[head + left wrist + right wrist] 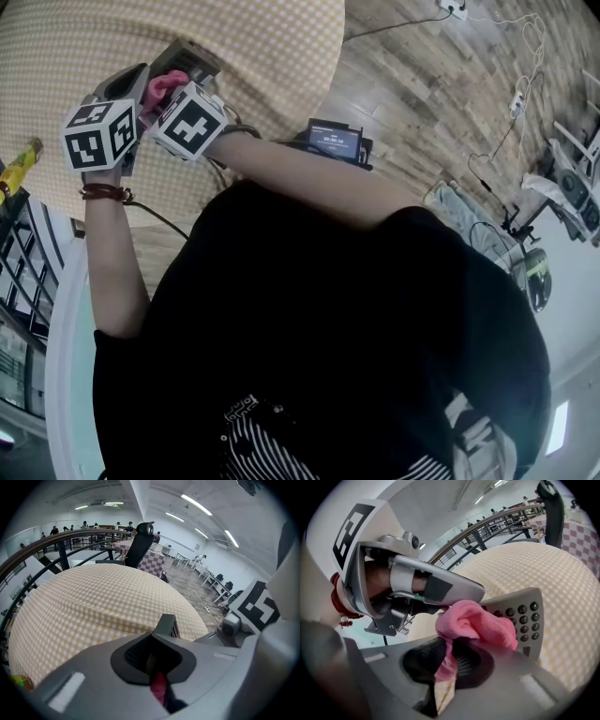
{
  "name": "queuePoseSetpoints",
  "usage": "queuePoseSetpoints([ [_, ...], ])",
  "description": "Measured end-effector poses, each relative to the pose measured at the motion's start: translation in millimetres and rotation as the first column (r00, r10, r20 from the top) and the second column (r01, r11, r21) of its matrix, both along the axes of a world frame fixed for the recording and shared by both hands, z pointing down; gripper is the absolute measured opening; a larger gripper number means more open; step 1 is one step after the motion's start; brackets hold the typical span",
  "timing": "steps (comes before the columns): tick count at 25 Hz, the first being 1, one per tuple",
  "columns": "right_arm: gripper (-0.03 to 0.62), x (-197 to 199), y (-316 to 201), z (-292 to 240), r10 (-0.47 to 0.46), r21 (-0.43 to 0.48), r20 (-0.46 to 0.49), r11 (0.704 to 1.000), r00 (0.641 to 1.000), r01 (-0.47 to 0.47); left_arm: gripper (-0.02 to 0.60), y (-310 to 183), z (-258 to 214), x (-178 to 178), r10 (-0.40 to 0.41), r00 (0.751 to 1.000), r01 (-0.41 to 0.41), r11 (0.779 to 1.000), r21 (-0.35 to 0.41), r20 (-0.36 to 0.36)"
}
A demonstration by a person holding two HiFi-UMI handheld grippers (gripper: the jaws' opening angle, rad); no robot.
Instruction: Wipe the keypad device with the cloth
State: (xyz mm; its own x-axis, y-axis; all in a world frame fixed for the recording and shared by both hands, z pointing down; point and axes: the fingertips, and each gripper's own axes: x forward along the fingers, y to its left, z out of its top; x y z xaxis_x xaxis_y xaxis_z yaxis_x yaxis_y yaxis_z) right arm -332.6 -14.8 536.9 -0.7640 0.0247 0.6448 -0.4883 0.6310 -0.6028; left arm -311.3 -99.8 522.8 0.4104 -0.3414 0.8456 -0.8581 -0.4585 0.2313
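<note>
Pink cloth (pixel 476 623) sat pinched in the jaws of your right gripper (pixel 449 665), one tail of it trailing down through the narrow gap while the bunched bulk rested against the face of the grey keypad device (pixel 525 597), just beside its block of dark round keys (pixel 528 620). Your left gripper (pixel 157 667) had its jaws drawn close on the device's edge; a vented corner of the casing poked up beyond them in the left gripper view, and a sliver of pink showed low in the gap. In the head view you held both grippers close together, their marker cubes side by side, with the device tilted above the round worktop (pixel 93 602), which wore a yellow-and-white checked covering. Whether the device touched the worktop could not be told. A small lit screen (pixel 335 141) stood on the wooden floor (pixel 422 84) past the worktop's rim, and a black office chair (pixel 140 543) stood at its far side
</note>
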Motion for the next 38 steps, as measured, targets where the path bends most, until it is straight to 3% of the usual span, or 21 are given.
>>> queuePoseSetpoints([
  [11,0.044,28,32,59,-0.004,-0.073,-0.081,0.997,0.997,-0.002,0.005,-3,5,-6,-0.042,0.999,0.042,0.999,-0.013,0.003],
  [14,0.044,27,32,52,0.053,-0.146,-0.104,0.987,0.993,-0.068,0.005,-3,6,-7,-0.044,0.999,0.044,0.999,-0.009,0.009],
  [20,0.044,-3,-9,-2,0.077,0.039,0.014,0.996,0.997,-0.078,0.005,-6,8,-11,-0.042,0.999,0.042,0.999,-0.008,0.011],
  [24,0.044,0,-3,9,0.059,0.023,0.033,0.998,0.998,-0.06,0.005,-5,7,-13,-0.051,0.999,0.051,0.999,0.008,0.02],
  [27,0.044,13,13,30,0.041,0.032,-0.014,0.999,0.999,-0.04,0.005,-5,6,-13,-0.052,0.999,0.052,0.999,0.009,0.014],
  [31,0.044,32,30,59,0.042,-0.033,-0.067,0.999,0.997,-0.044,0.005,-4,8,-12,-0.055,0.998,0.055,0.998,0.009,0.006],
  [35,0.044,30,30,56,0.047,-0.013,-0.114,0.999,0.992,-0.049,0.005,-4,8,-14,-0.056,0.998,0.055,0.998,0.021,0.017],
  [38,0.044,18,17,37,0.088,0.0,-0.093,0.996,0.992,-0.089,0.003,-5,7,-13,-0.054,0.998,0.053,0.998,0.017,0.021],
])
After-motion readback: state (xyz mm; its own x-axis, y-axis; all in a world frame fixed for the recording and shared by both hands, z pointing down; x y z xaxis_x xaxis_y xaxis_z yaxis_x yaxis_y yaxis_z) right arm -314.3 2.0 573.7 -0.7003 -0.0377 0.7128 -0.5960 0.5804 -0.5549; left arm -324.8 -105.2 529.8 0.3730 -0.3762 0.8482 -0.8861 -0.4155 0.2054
